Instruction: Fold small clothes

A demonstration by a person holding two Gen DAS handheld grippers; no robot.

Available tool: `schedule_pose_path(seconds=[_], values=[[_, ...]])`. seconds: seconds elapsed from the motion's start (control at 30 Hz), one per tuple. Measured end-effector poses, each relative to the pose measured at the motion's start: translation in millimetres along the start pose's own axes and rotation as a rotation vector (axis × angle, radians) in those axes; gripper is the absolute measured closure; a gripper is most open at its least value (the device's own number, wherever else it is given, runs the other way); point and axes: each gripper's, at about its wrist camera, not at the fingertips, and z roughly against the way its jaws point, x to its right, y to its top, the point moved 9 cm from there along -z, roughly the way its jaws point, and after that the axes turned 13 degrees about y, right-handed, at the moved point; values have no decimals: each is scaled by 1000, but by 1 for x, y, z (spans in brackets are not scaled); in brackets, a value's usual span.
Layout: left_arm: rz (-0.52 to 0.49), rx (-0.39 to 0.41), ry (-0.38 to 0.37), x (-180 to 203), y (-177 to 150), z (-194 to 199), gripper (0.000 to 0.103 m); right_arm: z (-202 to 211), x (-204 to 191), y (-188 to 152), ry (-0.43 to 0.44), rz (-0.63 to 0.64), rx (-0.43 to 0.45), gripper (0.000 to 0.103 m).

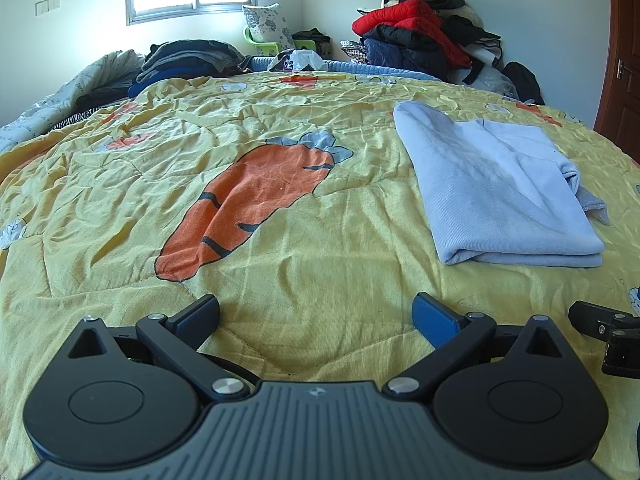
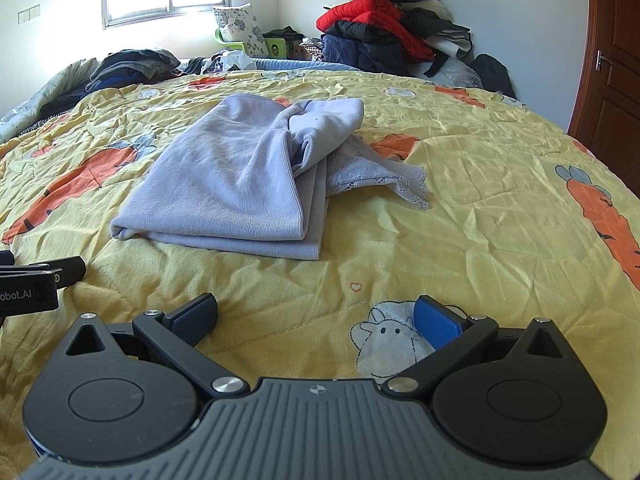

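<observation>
Left tongs [image 1: 316,316] and right tongs [image 2: 316,316] both spread wide, empty, low over the yellow carrot-print quilt [image 1: 320,240]; folded pale-blue garment [image 2: 224,184] lies on quilt just ahead, lace edge [image 2: 400,184] protruding; clothes pile [image 2: 384,28] beyond.

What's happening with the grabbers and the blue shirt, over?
Left gripper open, empty, low over the quilt. Right gripper open, empty. Blue garment folded on the quilt, lace edge sticking out. Nothing in the way.
</observation>
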Motion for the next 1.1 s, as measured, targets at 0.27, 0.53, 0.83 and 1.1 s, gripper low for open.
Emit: schedule_pose_path(seconds=[0.27, 0.53, 0.83, 1.1], values=[[-2, 0, 1, 0, 0, 0, 0, -1, 0, 0, 0, 0, 0, 0], [0, 0, 0, 0, 0, 0, 0, -2, 0, 1, -3, -1, 1, 0], [-14, 4, -19, 5, 0, 1, 0, -2, 0, 1, -2, -1, 1, 0], [-10, 8, -42, 5, 1, 1, 0, -2, 0, 1, -2, 0, 0, 0]])
